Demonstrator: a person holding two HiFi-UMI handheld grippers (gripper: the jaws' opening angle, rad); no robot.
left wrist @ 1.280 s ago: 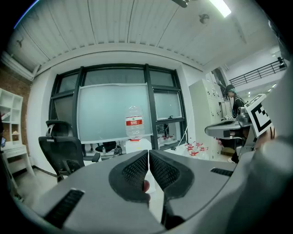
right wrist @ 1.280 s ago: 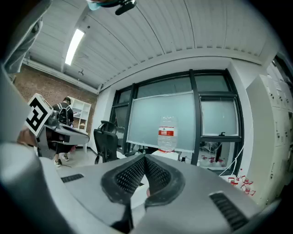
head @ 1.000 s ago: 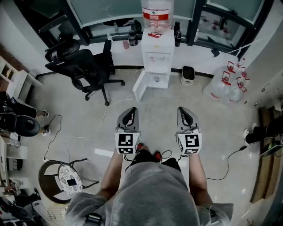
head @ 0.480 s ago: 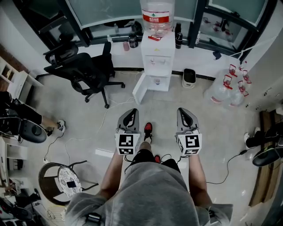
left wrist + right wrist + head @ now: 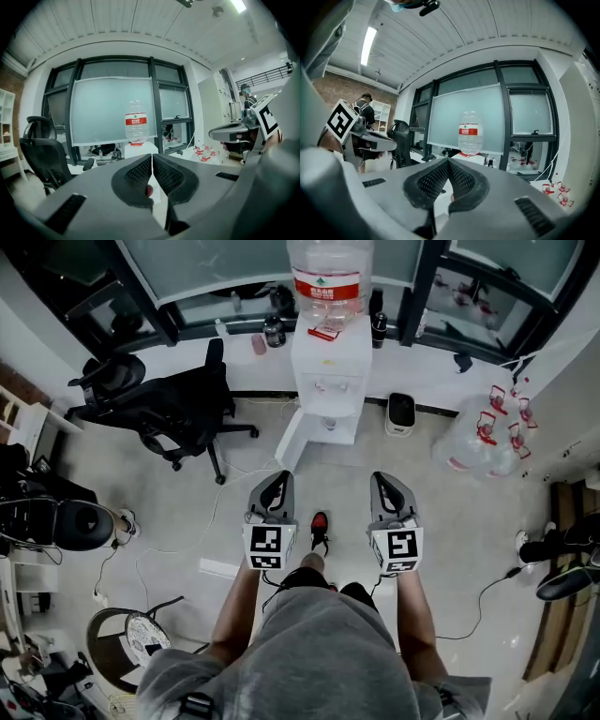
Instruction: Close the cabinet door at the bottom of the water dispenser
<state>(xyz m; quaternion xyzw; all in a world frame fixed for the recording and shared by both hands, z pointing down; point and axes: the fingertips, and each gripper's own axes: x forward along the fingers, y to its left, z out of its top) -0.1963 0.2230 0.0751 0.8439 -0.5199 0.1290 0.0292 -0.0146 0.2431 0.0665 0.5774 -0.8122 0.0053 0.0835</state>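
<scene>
The pale tiled floor (image 5: 187, 512) carries everything here. At its far edge, backed against the low white ledge (image 5: 253, 362) under the dark-framed windows, stands the tall white plastic water dispenser (image 5: 330, 367), I'd guess to keep it out of the walkway. A black mesh office chair (image 5: 155, 409) sits to its left, well apart. A clear plastic water bottle with a red label (image 5: 330, 277) rides on top of the dispenser, neck down to feed it. The white cabinet door (image 5: 292, 435) at the dispenser's bottom stands swung out toward the left, apparently hinged on that side, leaving the compartment open.

The person faces the dispenser from mid-floor, both arms held out in front. The left hand-held gripper (image 5: 280, 476) has its jaws pressed together with nothing between them. The right hand-held gripper (image 5: 382, 476) is the same, pads meeting and empty. That makes sense to me: such a door wants a push, not a grasp, and closed jaws make a firm blunt tip. The left one lines up nearer the door's free edge, so I'd expect it to push. Both are well apart from the door. A red-and-black shoe (image 5: 320, 531) shows on the floor between them.
</scene>
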